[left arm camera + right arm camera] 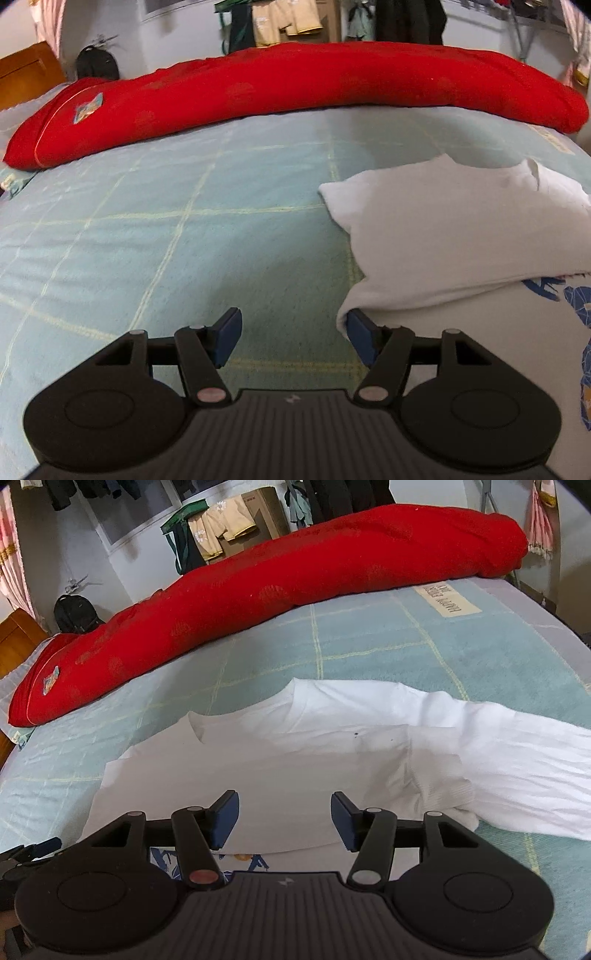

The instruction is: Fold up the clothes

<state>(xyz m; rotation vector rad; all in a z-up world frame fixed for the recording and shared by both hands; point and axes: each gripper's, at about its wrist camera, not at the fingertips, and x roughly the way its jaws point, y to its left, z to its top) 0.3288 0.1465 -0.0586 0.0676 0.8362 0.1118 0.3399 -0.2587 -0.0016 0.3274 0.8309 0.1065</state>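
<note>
A white long-sleeved top point(332, 746) with a blue print lies on the light blue checked bedspread point(166, 240), its near part folded over. One sleeve point(524, 753) stretches out to the right. In the left wrist view the same top point(461, 236) fills the right side, and its folded left edge touches the right finger. My left gripper point(293, 338) is open over bare bedspread beside that edge. My right gripper point(284, 819) is open just above the folded top, with nothing between its fingers. The other gripper's tip point(37, 849) peeks in at the left.
A long red bolster point(295, 92) lies across the far side of the bed. Behind it are hanging clothes point(221, 528), a cardboard box point(266, 509), a black backpack point(75, 614) and a wooden headboard point(26, 74). The bed's right edge point(554, 620) drops off.
</note>
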